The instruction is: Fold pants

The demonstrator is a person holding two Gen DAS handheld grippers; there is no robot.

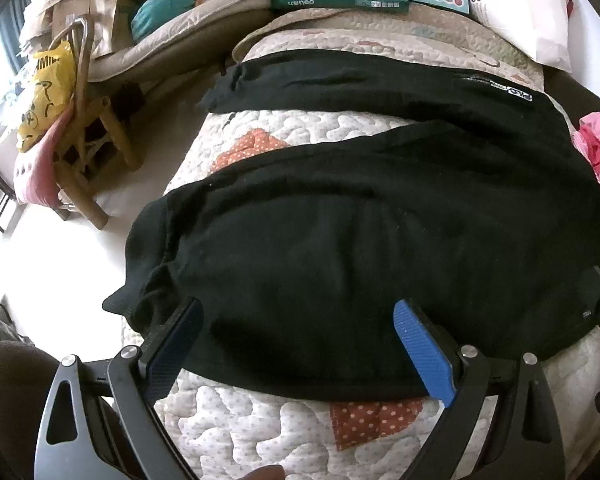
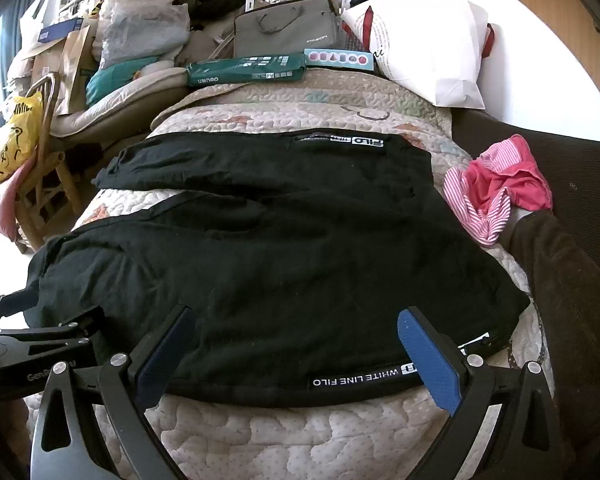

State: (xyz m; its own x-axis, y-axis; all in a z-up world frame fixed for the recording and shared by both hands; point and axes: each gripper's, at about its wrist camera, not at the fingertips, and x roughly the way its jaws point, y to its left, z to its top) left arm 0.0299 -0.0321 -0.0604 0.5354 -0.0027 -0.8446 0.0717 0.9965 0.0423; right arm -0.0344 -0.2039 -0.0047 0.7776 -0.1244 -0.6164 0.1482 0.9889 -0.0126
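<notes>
Black pants (image 1: 340,240) lie spread across a quilted bed cover (image 1: 236,412), legs pointing left, one leg nearer and one farther. The same pants (image 2: 284,264) show in the right wrist view, with a white-lettered waistband at the near right. My left gripper (image 1: 300,320) hovers open over the near leg close to its cuff, blue pads wide apart with nothing between them. My right gripper (image 2: 296,328) hovers open over the near edge by the waistband. The left gripper (image 2: 40,340) shows at the left edge of the right wrist view.
A pink striped garment (image 2: 496,188) lies right of the pants. A green box (image 2: 244,70) and a white bag (image 2: 428,44) sit at the far end of the bed. A wooden chair (image 1: 80,152) with a yellow bag (image 1: 44,96) stands left, beside the floor.
</notes>
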